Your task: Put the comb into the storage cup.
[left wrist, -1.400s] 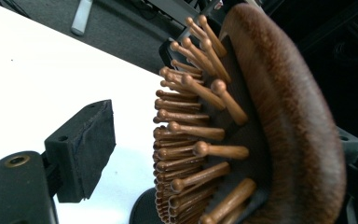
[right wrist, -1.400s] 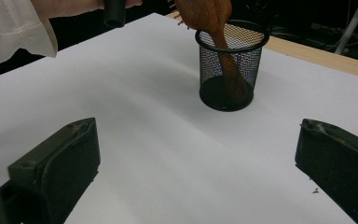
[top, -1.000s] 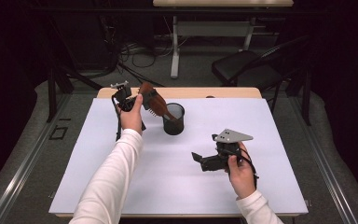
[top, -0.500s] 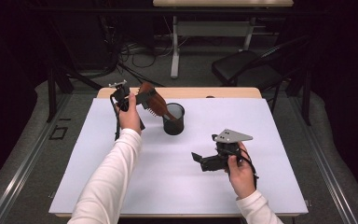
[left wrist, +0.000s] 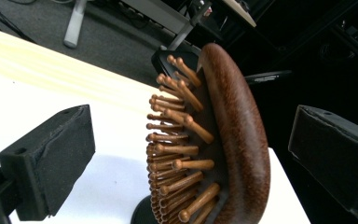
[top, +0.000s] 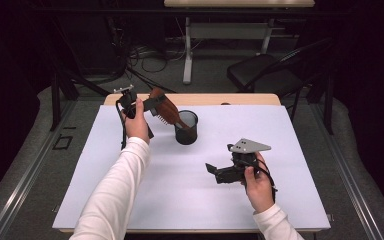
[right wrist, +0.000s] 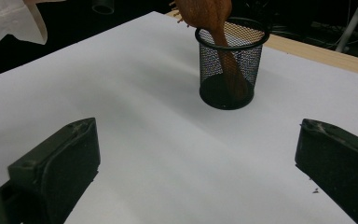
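Wooden hairbrush [left wrist: 223, 140]: handle is stood in the black mesh cup [right wrist: 231, 65], head is leaned out over the rim. Left gripper [top: 152, 105]: jaws are spread wide either side of the brush head, no contact seen. Right gripper [top: 215, 172]: jaws are held wide, nothing gripped, over the white table [top: 180, 195], well apart from the cup

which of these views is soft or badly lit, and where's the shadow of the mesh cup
High view: the table is evenly bright, the room behind falls to near black. Left gripper view: the hairbrush is sharp up close, the background dim and soft. Right gripper view: the near jaws are slightly blurred, the mesh cup is crisp, with a faint soft shadow on the white surface around its base.
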Available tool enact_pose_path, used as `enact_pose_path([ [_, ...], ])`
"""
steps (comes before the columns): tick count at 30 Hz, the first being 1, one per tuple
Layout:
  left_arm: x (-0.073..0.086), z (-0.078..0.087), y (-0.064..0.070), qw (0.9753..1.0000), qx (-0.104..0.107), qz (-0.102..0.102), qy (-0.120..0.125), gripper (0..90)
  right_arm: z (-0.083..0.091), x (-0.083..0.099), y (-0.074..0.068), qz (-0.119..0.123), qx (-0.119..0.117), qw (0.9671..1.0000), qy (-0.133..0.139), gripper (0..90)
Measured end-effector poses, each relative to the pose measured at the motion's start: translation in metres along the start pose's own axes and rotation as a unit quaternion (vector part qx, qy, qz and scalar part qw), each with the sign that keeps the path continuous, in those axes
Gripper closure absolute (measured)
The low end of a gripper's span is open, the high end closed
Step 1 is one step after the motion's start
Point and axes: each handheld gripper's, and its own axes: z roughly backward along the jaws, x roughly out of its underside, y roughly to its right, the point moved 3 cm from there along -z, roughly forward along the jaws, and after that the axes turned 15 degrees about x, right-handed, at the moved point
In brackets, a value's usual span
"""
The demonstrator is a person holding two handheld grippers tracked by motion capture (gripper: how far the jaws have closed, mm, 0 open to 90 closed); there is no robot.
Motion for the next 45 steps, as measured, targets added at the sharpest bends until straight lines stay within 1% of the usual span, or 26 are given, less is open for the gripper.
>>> enact_pose_path([
  [7,-0.005,0.006,0.002,1.0,0.004,0.0,0.002,0.5,-0.001,0.001,0.0,0.0,0.0,1.0,-0.001,0.0],
  [9,-0.007,0.008,0.003,1.0,0.004,-0.005,0.001,0.6,0.0,0.0,0.0,-0.001,0.002,1.0,0.002,0.0],
  [15,-0.012,0.015,0.008,0.9998,0.005,-0.016,0.002,0.6,-0.001,0.001,-0.001,0.002,-0.001,1.0,-0.002,0.0],
  [20,-0.016,0.02,0.01,0.9997,0.008,-0.025,-0.001,0.6,0.0,0.001,0.0,0.001,0.001,1.0,0.003,0.0],
  [21,-0.017,0.021,0.011,0.9997,0.009,-0.024,0.0,0.6,0.0,0.001,0.0,0.001,0.002,1.0,0.004,0.0],
  [28,-0.022,0.03,0.016,0.9992,0.009,-0.038,-0.004,0.6,0.001,0.001,0.001,0.0,0.002,1.0,0.003,0.0],
  [29,-0.023,0.031,0.016,0.999,0.008,-0.044,-0.006,0.6,0.001,0.001,0.001,0.0,0.002,1.0,0.003,0.0],
  [32,-0.024,0.034,0.019,0.999,0.012,-0.044,-0.007,0.6,0.001,0.001,0.001,-0.001,0.003,1.0,0.005,0.0],
  [33,-0.024,0.034,0.019,0.9988,0.013,-0.046,-0.008,0.6,0.001,0.001,0.001,0.0,0.003,1.0,0.005,0.0],
  [38,-0.024,0.036,0.021,0.9987,0.019,-0.045,-0.011,0.6,0.001,0.001,0.001,0.001,0.002,1.0,0.004,0.0],
  [42,-0.023,0.036,0.022,0.9986,0.02,-0.045,-0.018,0.6,0.001,0.001,0.001,0.001,0.002,1.0,0.006,0.0],
  [45,-0.022,0.036,0.023,0.9979,0.019,-0.055,-0.028,0.6,0.001,0.001,0.001,0.0,0.003,1.0,0.005,0.0],
])
